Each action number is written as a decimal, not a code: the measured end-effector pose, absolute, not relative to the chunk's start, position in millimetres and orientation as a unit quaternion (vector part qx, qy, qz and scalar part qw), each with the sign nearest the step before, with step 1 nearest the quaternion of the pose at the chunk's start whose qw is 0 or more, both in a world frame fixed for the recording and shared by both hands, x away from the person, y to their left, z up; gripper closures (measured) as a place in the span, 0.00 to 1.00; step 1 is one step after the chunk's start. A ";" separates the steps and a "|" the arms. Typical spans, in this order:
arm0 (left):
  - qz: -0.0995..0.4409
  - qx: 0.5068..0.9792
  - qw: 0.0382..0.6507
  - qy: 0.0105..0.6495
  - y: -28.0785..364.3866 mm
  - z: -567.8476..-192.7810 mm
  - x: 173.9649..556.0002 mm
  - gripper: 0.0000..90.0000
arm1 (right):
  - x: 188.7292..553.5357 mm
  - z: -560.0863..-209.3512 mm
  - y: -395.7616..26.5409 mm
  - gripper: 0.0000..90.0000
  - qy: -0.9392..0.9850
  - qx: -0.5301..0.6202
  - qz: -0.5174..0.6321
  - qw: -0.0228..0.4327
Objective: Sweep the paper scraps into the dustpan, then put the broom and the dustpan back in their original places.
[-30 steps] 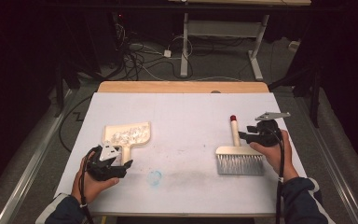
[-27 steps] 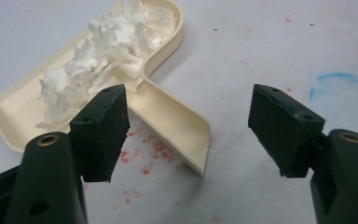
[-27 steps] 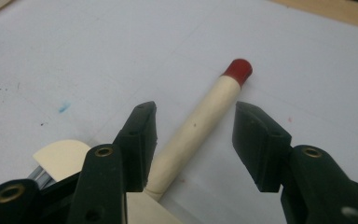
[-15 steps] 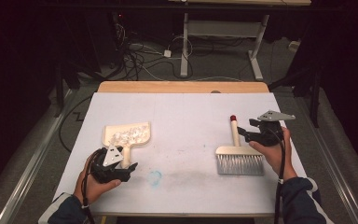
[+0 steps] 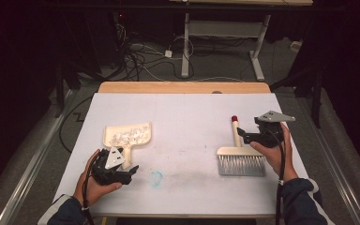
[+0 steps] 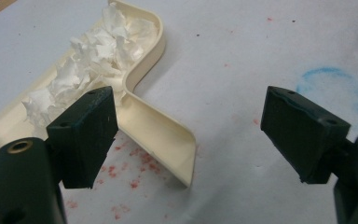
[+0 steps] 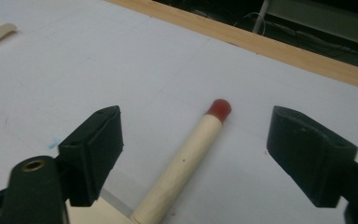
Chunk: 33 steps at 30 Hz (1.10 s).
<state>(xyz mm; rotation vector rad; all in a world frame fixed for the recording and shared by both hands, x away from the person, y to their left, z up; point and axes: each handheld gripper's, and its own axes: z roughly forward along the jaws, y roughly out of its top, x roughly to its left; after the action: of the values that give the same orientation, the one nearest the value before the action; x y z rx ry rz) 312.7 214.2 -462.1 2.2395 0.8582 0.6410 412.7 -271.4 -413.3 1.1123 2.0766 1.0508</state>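
A cream dustpan (image 5: 126, 136) holding white crumpled paper scraps (image 6: 98, 56) lies on the left of the table. My left gripper (image 5: 127, 172) sits just behind its handle (image 6: 161, 140). Its jaws have just been opening and stand wide, with the handle's end between them and untouched. A brush (image 5: 240, 161) with a cream handle (image 7: 182, 163) and red tip (image 7: 219, 108) lies on the right. My right gripper (image 5: 244, 136) hovers over that handle. Its jaws have also just been opening, and both pads stand apart from the handle.
The table (image 5: 192, 108) wears a white cover with a wooden strip (image 5: 183, 87) along its far edge. A blue ring-shaped smudge (image 5: 155, 178) and red specks (image 6: 130, 168) mark the cover near the left hand. Cables and desk legs lie on the dark floor beyond.
Both grippers' jaws have spread wider. The left hand has edged slightly toward the near edge, away from the dustpan. The brush and dustpan lie where they were.
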 end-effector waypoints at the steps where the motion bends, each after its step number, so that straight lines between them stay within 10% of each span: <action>1: 0.242 0.853 0.321 0.332 213.4 -462.0 312.0 0.20 | 412.5 -413.5 -271.0 0.19 0.774 0.414 0.390 0.278; 33: 0.248 0.865 0.313 0.304 206.6 -463.3 310.2 0.20 | 379.6 -399.2 -255.6 0.22 0.771 0.379 0.408 0.309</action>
<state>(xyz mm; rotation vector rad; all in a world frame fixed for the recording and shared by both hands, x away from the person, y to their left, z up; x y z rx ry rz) 310.2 206.6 -463.3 2.2808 0.8028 0.6554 379.6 -255.6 -399.2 1.0020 2.0366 1.0787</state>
